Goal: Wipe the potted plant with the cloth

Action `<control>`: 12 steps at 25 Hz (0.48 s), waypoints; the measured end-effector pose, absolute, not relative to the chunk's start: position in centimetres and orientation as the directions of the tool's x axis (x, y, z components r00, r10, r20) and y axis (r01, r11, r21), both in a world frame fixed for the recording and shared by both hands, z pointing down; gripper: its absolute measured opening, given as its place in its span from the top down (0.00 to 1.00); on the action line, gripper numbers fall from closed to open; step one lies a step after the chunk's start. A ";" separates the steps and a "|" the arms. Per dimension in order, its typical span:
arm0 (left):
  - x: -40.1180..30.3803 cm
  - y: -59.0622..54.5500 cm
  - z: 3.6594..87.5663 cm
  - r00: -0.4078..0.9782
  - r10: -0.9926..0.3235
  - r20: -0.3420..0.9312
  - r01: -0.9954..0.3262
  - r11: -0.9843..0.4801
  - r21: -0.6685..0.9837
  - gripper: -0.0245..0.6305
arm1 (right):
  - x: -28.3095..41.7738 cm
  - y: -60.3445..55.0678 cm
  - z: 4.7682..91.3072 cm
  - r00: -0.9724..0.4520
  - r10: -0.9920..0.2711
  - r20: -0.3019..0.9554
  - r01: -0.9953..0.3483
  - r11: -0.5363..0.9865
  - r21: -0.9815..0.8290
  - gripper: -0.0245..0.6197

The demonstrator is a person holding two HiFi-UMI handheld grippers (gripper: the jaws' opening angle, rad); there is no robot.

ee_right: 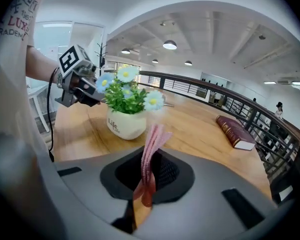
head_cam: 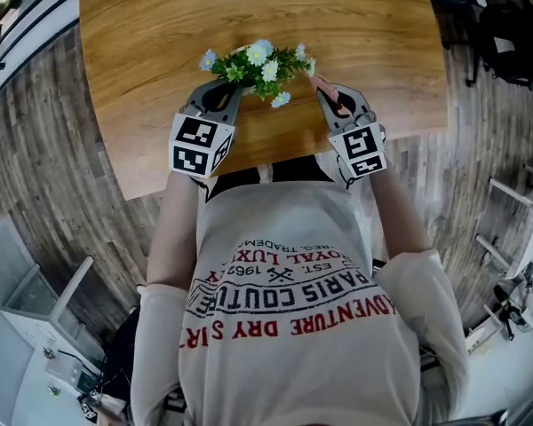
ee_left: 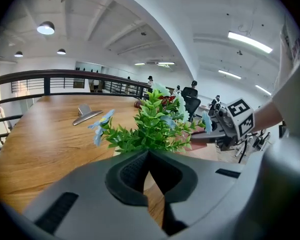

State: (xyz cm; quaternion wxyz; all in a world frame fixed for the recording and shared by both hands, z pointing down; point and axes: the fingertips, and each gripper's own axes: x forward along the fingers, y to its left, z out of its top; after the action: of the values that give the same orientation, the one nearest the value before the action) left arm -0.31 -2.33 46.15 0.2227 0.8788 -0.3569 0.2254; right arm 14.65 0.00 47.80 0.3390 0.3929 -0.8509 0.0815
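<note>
Head view: plant point(head_cam: 258, 65) on the bench point(head_cam: 151, 34), left gripper point(head_cam: 226, 87) at its 8 o'clock and right gripper point(head_cam: 324, 90) at its 4 o'clock. Left gripper view: jaws together, empty, plant just beyond at 12 o'clock. Right gripper view: jaws clamped on the cloth point(ee_right: 151, 146), plant at 11 o'clock, apart. Step: approach; next, the cloth must meet the leaves.

I wear a pale grey T-shirt point(head_cam: 284, 327) with loose sleeves and red and black lettering. My left hand-held gripper point(head_cam: 234, 80) and right hand-held gripper point(head_cam: 319, 83) are grey shells with black ribbed pads point(ee_left: 131, 170), each topped by a white marker cube point(head_cam: 200, 145) bearing black squares. A black cable point(ee_right: 50, 119) hangs from the left one.
</note>
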 end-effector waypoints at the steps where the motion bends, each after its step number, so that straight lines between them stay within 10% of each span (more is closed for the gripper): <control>1: -0.3 -2.3 46.1 0.634 -0.537 0.557 -0.739 -0.632 0.233 0.94 | 15.2 -0.8 47.6 -0.469 -0.609 0.640 -0.717 0.685 0.127 0.90; 12: 0.0 -1.3 46.2 0.448 -0.660 0.603 -0.887 -0.411 0.209 0.94 | 14.9 -8.2 47.6 -0.640 -0.456 0.618 -0.531 0.844 0.074 0.90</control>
State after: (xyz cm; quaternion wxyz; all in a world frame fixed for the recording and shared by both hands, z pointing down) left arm 0.01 -1.29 46.20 0.2585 0.8107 -0.4770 0.2201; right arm 14.89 -8.17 47.63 0.3246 0.2731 -0.9037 0.0574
